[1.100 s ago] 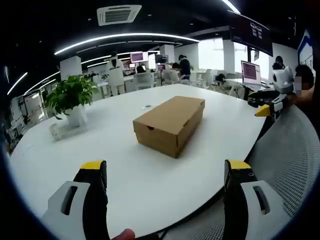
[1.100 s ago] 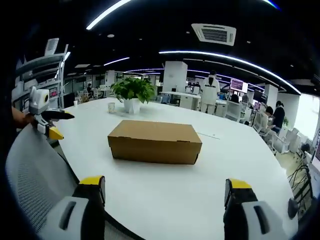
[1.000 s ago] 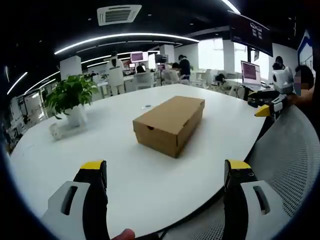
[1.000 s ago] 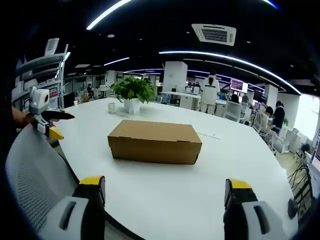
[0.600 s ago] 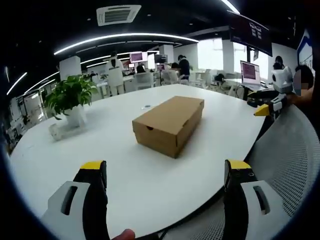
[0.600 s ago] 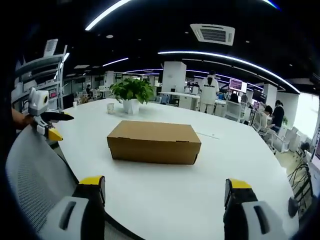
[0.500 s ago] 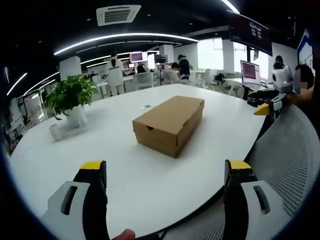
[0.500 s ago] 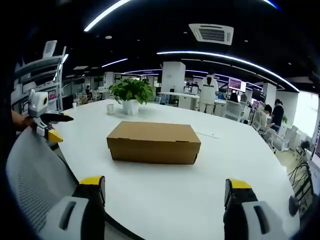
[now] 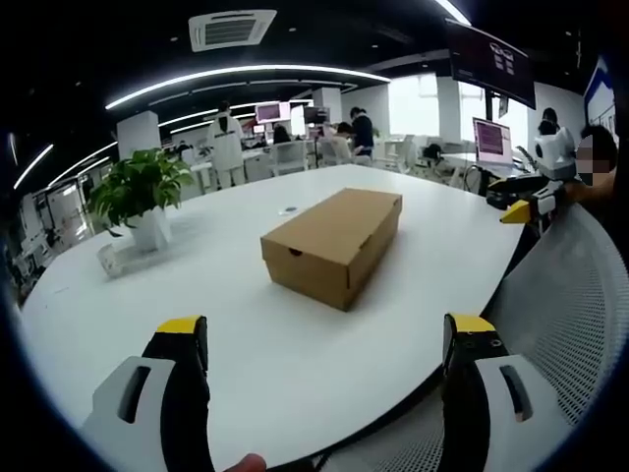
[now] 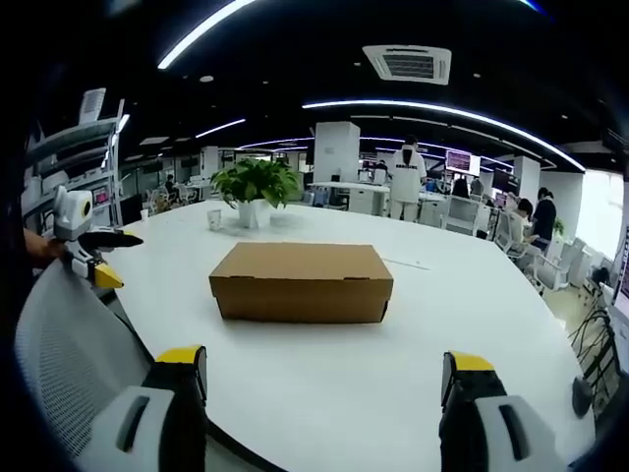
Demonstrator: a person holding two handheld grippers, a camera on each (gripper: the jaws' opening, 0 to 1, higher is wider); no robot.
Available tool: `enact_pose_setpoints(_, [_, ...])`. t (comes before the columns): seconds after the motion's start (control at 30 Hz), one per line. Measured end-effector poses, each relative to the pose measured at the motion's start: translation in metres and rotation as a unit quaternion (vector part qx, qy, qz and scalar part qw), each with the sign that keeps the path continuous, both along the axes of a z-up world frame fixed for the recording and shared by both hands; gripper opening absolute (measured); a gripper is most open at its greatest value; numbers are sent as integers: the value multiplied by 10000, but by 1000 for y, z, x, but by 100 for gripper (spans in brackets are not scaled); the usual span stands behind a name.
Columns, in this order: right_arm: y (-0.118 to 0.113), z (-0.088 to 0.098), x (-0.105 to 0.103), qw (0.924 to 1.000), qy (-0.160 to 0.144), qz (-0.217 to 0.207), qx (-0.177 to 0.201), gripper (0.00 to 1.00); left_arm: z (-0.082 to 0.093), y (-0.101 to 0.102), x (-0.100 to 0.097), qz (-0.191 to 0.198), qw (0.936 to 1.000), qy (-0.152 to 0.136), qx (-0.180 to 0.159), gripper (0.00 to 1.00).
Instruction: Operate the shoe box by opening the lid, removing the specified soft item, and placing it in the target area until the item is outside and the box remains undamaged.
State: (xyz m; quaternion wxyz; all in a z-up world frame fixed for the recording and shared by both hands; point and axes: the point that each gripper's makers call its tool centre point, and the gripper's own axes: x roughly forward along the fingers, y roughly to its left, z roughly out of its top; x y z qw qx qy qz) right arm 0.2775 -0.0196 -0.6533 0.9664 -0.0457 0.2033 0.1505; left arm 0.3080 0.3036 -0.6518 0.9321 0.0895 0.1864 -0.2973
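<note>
A brown cardboard shoe box (image 9: 334, 243) (image 10: 302, 282) lies with its lid down on the round white table (image 9: 246, 334) (image 10: 393, 374). What is inside it is hidden. My left gripper (image 9: 319, 339) hangs open over the table's near edge, well short of the box. My right gripper (image 10: 319, 369) is open too, also short of the box, with nothing between its jaws. The right gripper (image 9: 526, 202) also shows at the right of the left gripper view, and the left gripper (image 10: 93, 258) at the left of the right gripper view.
A potted green plant (image 9: 138, 197) (image 10: 253, 189) and a small white cup (image 10: 214, 217) stand on the table's far side. A grey mesh chair back (image 9: 560, 324) (image 10: 69, 344) sits by the near edge. People and desks with screens fill the office behind.
The right gripper view has tipped down a little, so the box sits slightly lower in it. Box and grippers are otherwise as before.
</note>
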Motion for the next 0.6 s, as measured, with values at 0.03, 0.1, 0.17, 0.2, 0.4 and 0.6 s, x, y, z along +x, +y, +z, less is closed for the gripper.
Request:
enact_pose_setpoints(0.03, [0,0,0,10000,8,3,-10,100,-1,0,0,4,10000,11,31,99])
enact_pose_setpoints(0.1, [0,-1,0,10000,23,19,-20,100,-1,1,0,-1,10000,32,89,99])
enact_pose_setpoints(0.17, [0,0,0,10000,32,32,-32,100,-1,1,0,18,10000,26,79,99])
enact_pose_setpoints(0.2, [0,0,0,10000,33,39,-31,100,0,2,0,35,10000,29,72,99])
enact_pose_setpoints(0.4, [1,0,-1,9999,66,57,79,100,0,0,0,5,10000,53,57,99])
enact_pose_setpoints(0.6, [2,-1,-1,9999,110,107,24,100,0,2,0,61,9999,89,4,99])
